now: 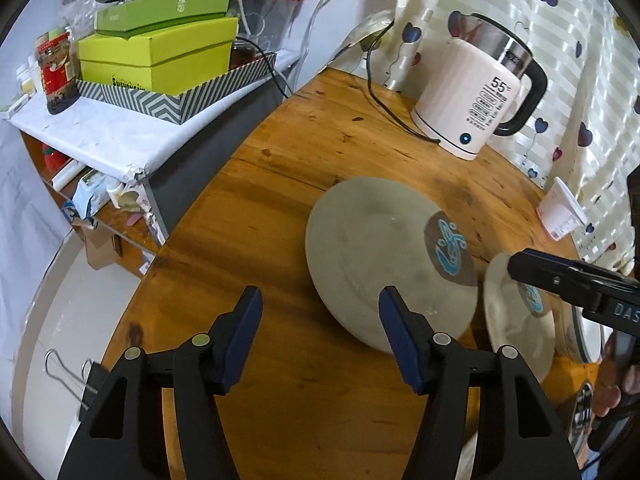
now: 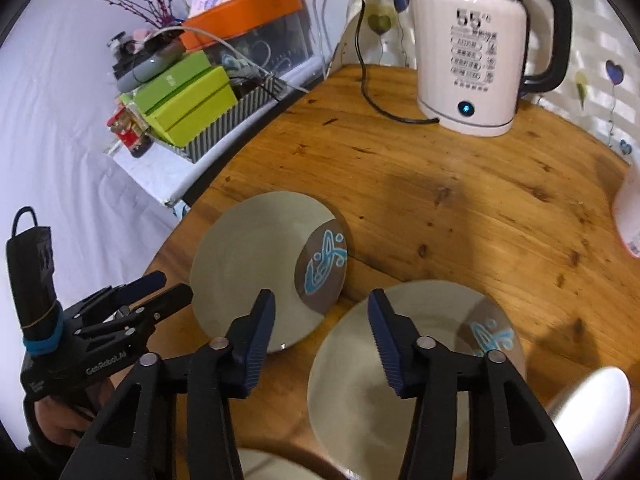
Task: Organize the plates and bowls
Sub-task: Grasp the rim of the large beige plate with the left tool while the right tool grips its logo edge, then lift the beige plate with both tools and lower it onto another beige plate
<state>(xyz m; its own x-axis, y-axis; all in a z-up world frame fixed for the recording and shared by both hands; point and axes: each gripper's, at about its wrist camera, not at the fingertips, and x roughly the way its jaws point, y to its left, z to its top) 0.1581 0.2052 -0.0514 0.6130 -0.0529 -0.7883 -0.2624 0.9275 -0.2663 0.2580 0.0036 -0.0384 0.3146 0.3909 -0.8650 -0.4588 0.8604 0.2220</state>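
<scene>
A lived-in home room: a wooden table (image 2: 460, 208) bearing an electric kettle (image 2: 472, 56), a heart-patterned curtain (image 1: 560, 40) behind it, and a cluttered side shelf (image 1: 100, 136) stacked with green gift boxes (image 1: 156, 56).

Your left hand-held gripper (image 1: 320, 316) is built of matte black plastic arms with triangular cut-outs, round silver pivot screws (image 1: 201, 340) at each joint, and dark blue ribbed pads (image 1: 394, 320) on the fingers. Your right hand-held gripper (image 2: 322, 320) has the same black arms, silver screws and blue grooved pads. Seen from the right wrist, the left unit carries white "GenRobot.AI" lettering (image 2: 106, 365), a blue band (image 2: 42, 343) around its black upright module, and a looped black cable (image 2: 24, 216). Bare skin of your left hand (image 2: 56, 424) shows below it.
</scene>
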